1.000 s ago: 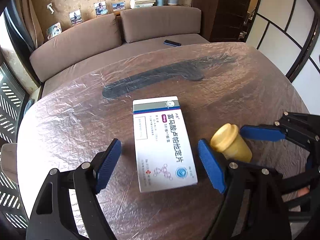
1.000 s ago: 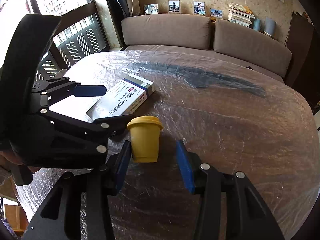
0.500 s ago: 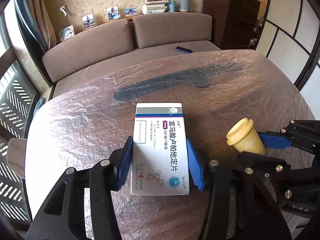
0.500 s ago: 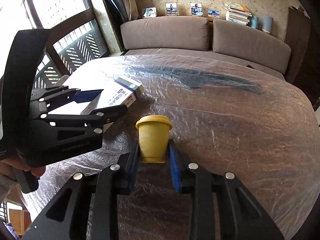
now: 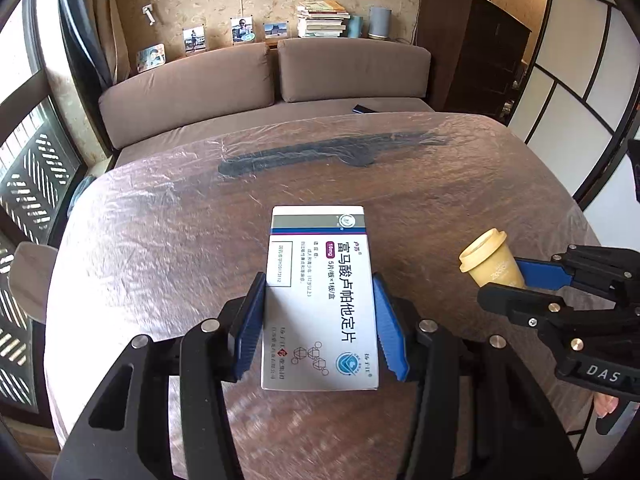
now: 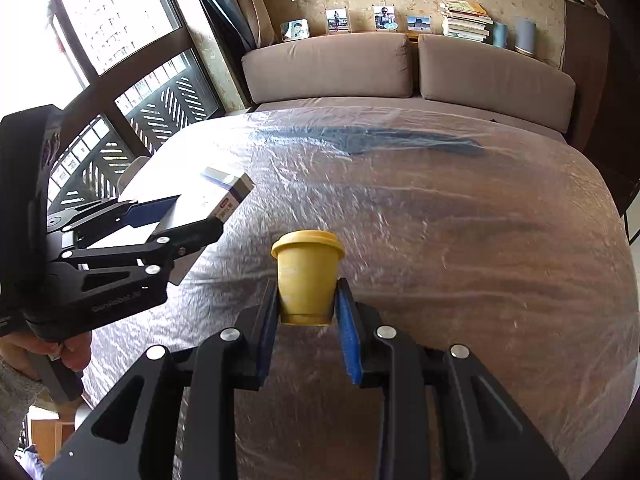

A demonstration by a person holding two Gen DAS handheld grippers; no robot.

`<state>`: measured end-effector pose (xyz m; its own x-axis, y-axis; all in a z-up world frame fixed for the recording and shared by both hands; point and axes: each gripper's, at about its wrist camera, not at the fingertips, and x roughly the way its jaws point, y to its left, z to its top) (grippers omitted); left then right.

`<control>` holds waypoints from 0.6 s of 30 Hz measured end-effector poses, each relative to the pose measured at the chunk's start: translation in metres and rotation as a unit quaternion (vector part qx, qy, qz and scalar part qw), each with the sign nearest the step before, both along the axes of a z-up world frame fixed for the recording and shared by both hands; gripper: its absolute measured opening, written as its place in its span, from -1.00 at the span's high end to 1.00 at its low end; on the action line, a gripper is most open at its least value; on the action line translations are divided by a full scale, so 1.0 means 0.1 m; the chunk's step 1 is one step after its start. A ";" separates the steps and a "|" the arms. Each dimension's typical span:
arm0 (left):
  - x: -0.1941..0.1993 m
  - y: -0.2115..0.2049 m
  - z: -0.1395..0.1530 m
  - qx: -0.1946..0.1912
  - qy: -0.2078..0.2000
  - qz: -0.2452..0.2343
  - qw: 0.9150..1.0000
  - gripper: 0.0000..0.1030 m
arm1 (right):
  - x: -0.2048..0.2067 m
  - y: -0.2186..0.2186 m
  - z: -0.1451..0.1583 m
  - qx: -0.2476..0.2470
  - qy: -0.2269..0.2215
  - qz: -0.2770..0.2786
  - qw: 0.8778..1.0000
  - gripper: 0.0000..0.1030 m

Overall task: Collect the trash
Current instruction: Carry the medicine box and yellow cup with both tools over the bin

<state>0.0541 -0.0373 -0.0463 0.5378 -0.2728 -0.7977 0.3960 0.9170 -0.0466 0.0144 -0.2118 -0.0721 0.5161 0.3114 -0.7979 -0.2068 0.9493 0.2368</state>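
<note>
The work surface is a round wooden table (image 5: 460, 184) wrapped in crinkled clear film, with a long dark streak (image 5: 332, 150) lying under the film across its far half. Behind the table's far edge runs a brown sofa (image 5: 224, 76) with two back cushions; a small dark device (image 5: 362, 109) lies on its seat. A ledge above the sofa carries photo prints (image 5: 242, 29), a stack of books (image 5: 320, 19) and a grey cylinder (image 5: 379, 22). A dark cabinet (image 5: 476, 48) stands at the right, and a large window with patterned grilles (image 6: 160, 100) at the left.

The left gripper (image 5: 318, 322) is clamped on a white medicine box (image 5: 320, 292), its blue pads pressed to both long sides of the near half. In the right wrist view the box appears tilted and raised off the film. The right gripper (image 6: 307, 308) is closed on a yellow lidded cup (image 6: 307, 276), pads against its lower wall; the cup stands upright between them, though contact with the table cannot be confirmed.

The two grippers sit near each other at the table's near side, cup to the right of the box, apart. The far and right portions of the tabletop show only film up to the curved rim.
</note>
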 end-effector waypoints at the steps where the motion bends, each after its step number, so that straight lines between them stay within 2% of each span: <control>1: -0.04 -0.01 0.02 -0.004 0.000 0.002 1.000 -0.01 | -0.04 -0.02 0.01 -0.001 0.000 -0.001 1.000 0.45; 18: -0.86 -0.13 0.25 -0.024 -0.011 -0.011 1.000 -0.01 | -0.75 -0.26 0.31 0.014 -0.020 0.013 1.000 0.45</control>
